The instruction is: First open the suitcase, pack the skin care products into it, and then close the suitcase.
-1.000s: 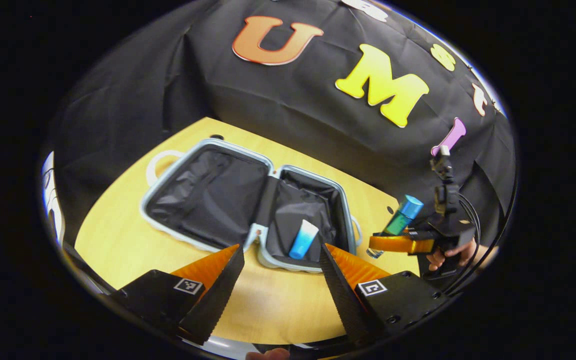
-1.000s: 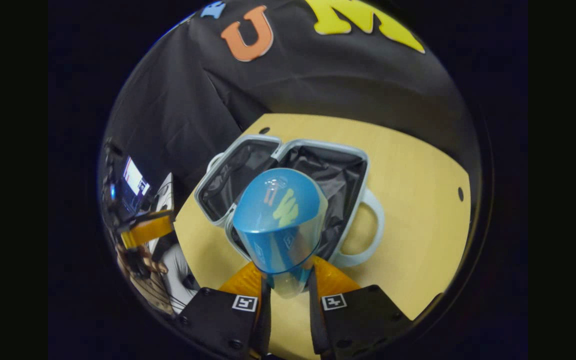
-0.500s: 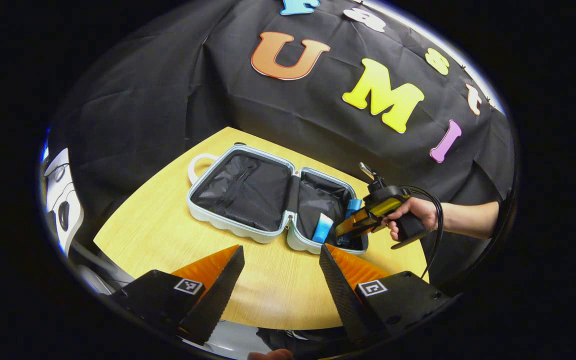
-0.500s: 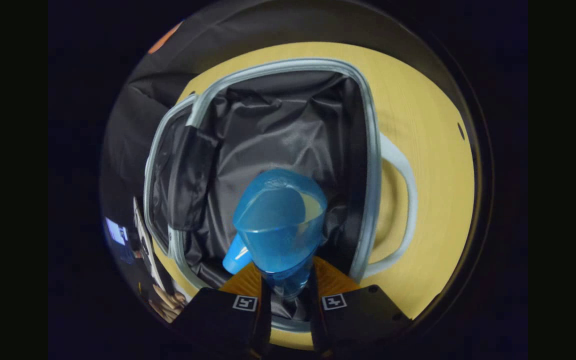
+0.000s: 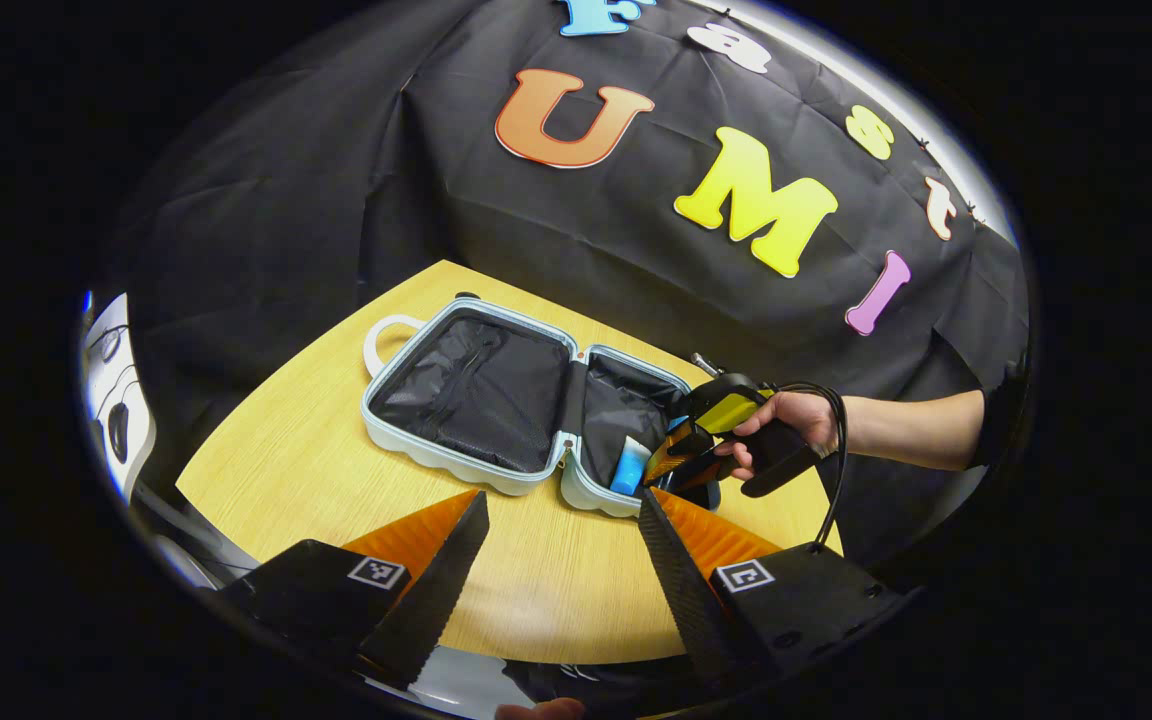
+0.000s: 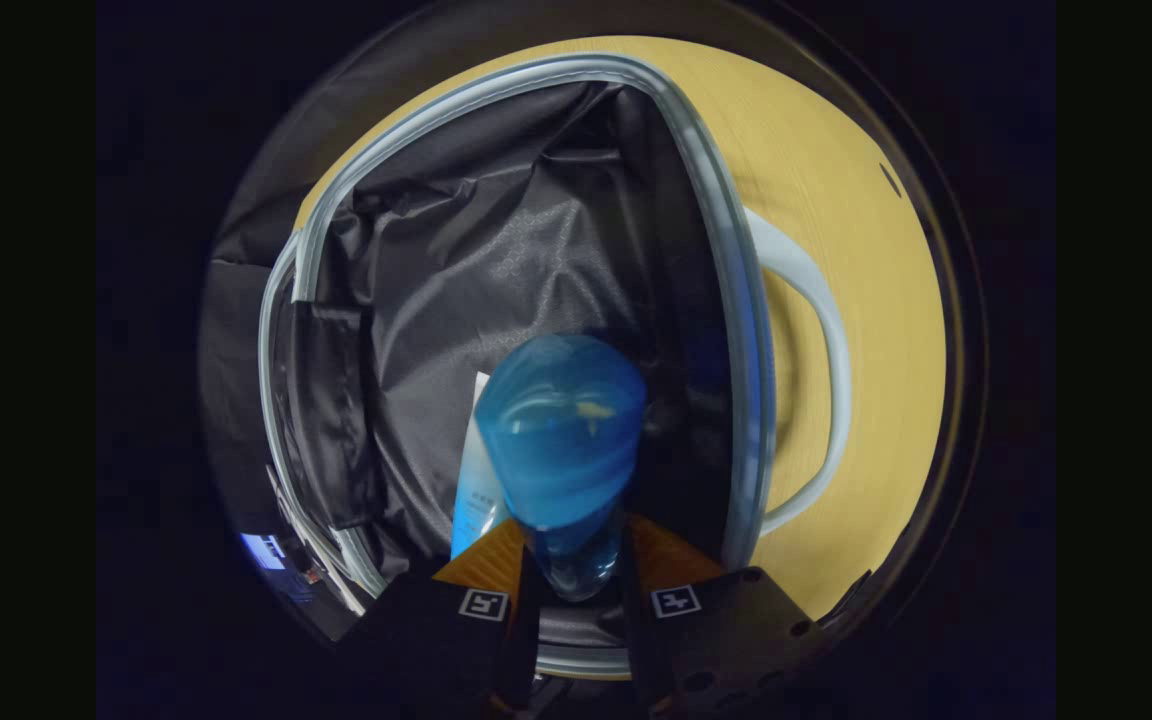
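While the right gripper [image 6: 576,560] clamps the blue bottle [image 6: 561,430] inside the open suitcase [image 5: 526,485] beside a tube [image 6: 471,495], packing step; next: release; left gripper [image 5: 561,570] spread, idle.

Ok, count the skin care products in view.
2: a blue-and-white tube lying in the suitcase, and a blue-capped bottle held by the right gripper over that same half. Others may be hidden.

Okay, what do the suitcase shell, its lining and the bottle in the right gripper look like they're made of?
Suitcase shell: pale, ribbed, smooth rim, probably hard moulded plastic.
Lining: thin black woven fabric, likely nylon or polyester, judging by its creases and slight sheen.
Bottle: translucent blue with glossy highlights, probably plastic, though glass can't be ruled out. The right gripper is clamped on it.
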Demonstrator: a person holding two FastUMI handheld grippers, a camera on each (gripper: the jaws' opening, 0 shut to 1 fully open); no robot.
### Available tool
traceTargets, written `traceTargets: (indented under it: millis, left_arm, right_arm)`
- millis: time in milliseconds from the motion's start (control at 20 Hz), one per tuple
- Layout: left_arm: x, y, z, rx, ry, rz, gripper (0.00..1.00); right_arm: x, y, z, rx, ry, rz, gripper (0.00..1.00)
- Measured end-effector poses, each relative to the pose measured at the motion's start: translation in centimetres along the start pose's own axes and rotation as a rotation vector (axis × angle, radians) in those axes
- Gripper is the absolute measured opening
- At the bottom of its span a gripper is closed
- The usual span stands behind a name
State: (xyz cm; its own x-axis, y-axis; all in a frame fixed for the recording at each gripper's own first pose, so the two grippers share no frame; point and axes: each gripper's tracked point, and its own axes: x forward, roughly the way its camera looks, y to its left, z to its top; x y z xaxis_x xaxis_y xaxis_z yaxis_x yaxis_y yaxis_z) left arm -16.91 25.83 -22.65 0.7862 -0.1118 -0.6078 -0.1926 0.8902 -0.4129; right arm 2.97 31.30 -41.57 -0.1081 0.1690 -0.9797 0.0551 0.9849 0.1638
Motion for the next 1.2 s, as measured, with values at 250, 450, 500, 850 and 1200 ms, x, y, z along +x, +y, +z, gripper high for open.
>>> traceTargets:
  millis: [250,450,500,850,1200]
  left_arm:
    - [0.5,1.0,1.2,-0.040,-0.011,0.013,0.97]
    - [2.1,3.7,4.3,-0.097,-0.059,0.049,0.96]
    - [2.4,4.2,5.1,-0.106,-0.072,0.053,0.97]
    - [8.5,13.8,10.3,-0.075,-0.075,0.174,0.96]
    - [15.1,20.9,11.9,-0.073,-0.011,0.220,0.97]
  right_arm:
    - [-2.1,-0.3,-0.5,0.005,-0.042,0.022,0.39]
    - [-7.6,0.4,-2.3,-0.086,-0.110,0.155,0.60]
    - [-9.2,0.9,-2.8,-0.090,-0.141,0.206,0.63]
    - [-21.7,-1.8,-2.4,-0.363,-0.700,0.276,0.69]
    - [-31.0,-5.5,-5.9,-0.426,-1.041,0.263,0.69]
